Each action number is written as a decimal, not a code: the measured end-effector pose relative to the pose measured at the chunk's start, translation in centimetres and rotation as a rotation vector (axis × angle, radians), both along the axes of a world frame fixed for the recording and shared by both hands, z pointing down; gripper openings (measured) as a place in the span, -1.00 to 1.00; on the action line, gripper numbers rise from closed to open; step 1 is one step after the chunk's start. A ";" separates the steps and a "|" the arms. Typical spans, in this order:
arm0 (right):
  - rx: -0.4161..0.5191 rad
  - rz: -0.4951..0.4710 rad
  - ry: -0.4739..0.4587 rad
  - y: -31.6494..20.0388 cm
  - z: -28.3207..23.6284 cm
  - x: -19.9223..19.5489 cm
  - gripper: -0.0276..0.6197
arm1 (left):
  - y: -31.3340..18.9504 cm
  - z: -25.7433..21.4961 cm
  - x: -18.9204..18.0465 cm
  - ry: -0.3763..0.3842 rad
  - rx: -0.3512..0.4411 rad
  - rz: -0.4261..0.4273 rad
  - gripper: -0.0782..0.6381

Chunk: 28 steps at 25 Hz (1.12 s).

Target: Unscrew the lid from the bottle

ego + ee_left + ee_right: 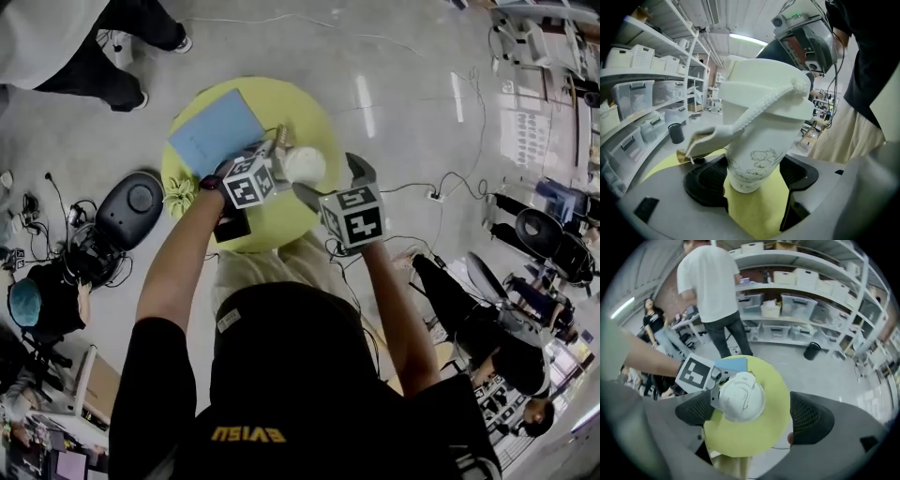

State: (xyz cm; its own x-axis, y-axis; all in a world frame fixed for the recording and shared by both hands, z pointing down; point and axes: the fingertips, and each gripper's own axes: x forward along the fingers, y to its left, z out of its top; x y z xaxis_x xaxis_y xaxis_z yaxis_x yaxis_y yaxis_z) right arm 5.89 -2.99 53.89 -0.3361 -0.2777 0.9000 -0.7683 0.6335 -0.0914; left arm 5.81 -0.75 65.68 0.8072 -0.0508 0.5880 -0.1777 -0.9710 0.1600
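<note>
The white bottle (759,140) is held tilted above the yellow table (754,437), clamped near its base by the left gripper (752,178). The right gripper (753,413) is spread wide around the lid (740,397), which is not pressed by its pads.

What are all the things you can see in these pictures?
bottle: one, white with a drawn flower, tilted above the table
lid: one, white, on top of the bottle
cord: one, white, down the bottle's side
table: one, yellow-green, round, below the claws
book: one, blue, on the table's far side
bin: one, black, on the floor by the shelves
shelves: several, pale, along the wall, holding boxes
person: one, white shirt, standing past the table
left claw: one, grey and black, shut on the bottle
right claw: one, grey and black, open, pointing at the lid
</note>
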 end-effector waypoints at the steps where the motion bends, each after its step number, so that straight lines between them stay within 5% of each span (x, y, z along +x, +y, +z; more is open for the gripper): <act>1: -0.010 0.064 -0.008 0.1 0.4 0.1 0.68 | 0.1 0.0 0.0 -0.001 -0.001 -0.001 0.24; 6: -0.050 0.153 -0.009 1.1 2.4 -1.0 0.51 | 0.2 0.3 0.0 -0.006 -0.005 -0.009 0.24; 8: -0.048 0.141 -0.002 1.3 2.7 -1.0 0.18 | 0.2 0.3 0.0 -0.006 -0.007 -0.012 0.24; 28: -0.046 -0.109 0.012 1.5 2.3 -1.1 0.17 | 0.3 -0.1 0.1 -0.026 0.028 0.026 0.21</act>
State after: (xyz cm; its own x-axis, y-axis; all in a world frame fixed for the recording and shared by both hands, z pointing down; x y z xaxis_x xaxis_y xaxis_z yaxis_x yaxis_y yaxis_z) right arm 4.79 -1.49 56.21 -0.3515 -0.1980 0.9150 -0.6964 0.7085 -0.1142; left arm 5.86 -0.48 65.59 0.7930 -0.0469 0.6074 -0.1565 -0.9793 0.1286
